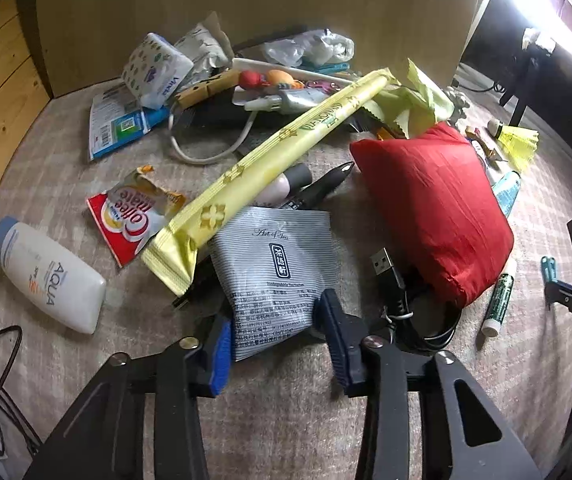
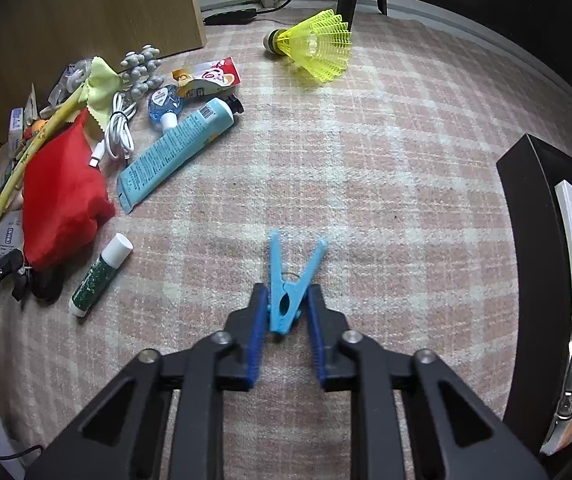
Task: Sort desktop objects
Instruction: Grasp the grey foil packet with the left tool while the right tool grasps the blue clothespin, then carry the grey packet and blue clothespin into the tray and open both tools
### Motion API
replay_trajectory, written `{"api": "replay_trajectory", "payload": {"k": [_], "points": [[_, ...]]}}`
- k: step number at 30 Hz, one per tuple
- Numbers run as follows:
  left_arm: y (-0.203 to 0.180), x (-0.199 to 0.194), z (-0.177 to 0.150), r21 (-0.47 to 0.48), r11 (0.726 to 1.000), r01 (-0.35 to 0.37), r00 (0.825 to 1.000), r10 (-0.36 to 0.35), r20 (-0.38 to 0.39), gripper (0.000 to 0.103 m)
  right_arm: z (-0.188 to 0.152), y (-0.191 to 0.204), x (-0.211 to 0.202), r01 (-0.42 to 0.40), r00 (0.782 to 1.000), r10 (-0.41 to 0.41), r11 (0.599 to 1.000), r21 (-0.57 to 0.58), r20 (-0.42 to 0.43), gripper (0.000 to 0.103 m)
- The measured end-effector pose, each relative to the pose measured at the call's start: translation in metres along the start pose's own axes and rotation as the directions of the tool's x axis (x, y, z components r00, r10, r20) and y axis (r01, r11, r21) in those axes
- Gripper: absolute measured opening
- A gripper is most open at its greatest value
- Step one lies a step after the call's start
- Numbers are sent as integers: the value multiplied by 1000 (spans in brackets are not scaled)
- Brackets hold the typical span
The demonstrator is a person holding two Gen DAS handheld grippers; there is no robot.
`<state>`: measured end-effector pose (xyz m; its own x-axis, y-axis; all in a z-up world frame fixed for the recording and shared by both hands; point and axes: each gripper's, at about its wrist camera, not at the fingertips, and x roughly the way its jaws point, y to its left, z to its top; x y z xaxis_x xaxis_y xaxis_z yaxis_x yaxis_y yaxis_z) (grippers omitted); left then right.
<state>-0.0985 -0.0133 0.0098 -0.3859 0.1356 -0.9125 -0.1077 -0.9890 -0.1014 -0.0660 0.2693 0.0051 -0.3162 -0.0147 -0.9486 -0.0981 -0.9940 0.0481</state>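
In the left wrist view a grey striped tea sachet point(image 1: 274, 272) lies on the checked cloth point(image 1: 286, 400), partly under a long yellow packet point(image 1: 270, 160). My left gripper point(image 1: 276, 312) has its blue pads against both sides of the sachet's near end. In the right wrist view a light blue clothes peg point(image 2: 287, 296) lies on the cloth point(image 2: 365, 160) with its two legs pointing away. My right gripper point(image 2: 287, 292) is shut on the peg's body.
A red pouch point(image 1: 433, 208), a black USB cable point(image 1: 397, 296), a green glue stick point(image 2: 100, 276), a white Aqua bottle point(image 1: 50, 280) and a Coffee-mate sachet point(image 1: 134, 216) lie around. Farther off are a blue tube point(image 2: 178, 148), a yellow shuttlecock point(image 2: 313, 46) and a black tray point(image 2: 533, 280).
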Motion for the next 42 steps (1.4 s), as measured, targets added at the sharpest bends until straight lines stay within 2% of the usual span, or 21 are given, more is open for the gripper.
{"api": "replay_trajectory", "payload": {"k": [7, 9, 16, 23, 27, 33, 38, 42], "points": [[12, -23, -19, -20, 1000, 23, 999, -23, 28, 24, -24, -8, -15, -60, 998, 60, 998, 14, 4, 17], [32, -30, -20, -31, 999, 41, 999, -40, 36, 15, -28, -10, -18, -64, 998, 64, 998, 16, 5, 17], [30, -50, -41, -90, 993, 77, 996, -73, 51, 12, -43, -22, -36, -93, 995, 93, 996, 15, 21, 17], [18, -67, -52, -112, 992, 54, 996, -46, 76, 12, -54, -25, -57, -137, 989, 138, 990, -14, 47, 17], [-3, -78, -55, -110, 993, 39, 994, -28, 104, 12, -60, -34, -74, -175, 982, 175, 985, -8, 72, 17], [-42, -107, -54, -75, 995, 72, 986, -60, 153, 12, -74, -76, -107, -194, 974, 192, 981, 6, 117, 17], [-113, -123, -51, 17, 990, 138, 975, -139, 175, 12, -84, -124, -133, -164, 975, 153, 985, 57, 160, 17], [-186, -125, -49, 107, 972, 207, 961, -223, 162, 12, -99, -179, -155, -121, 976, 96, 985, 121, 194, 17]]}}
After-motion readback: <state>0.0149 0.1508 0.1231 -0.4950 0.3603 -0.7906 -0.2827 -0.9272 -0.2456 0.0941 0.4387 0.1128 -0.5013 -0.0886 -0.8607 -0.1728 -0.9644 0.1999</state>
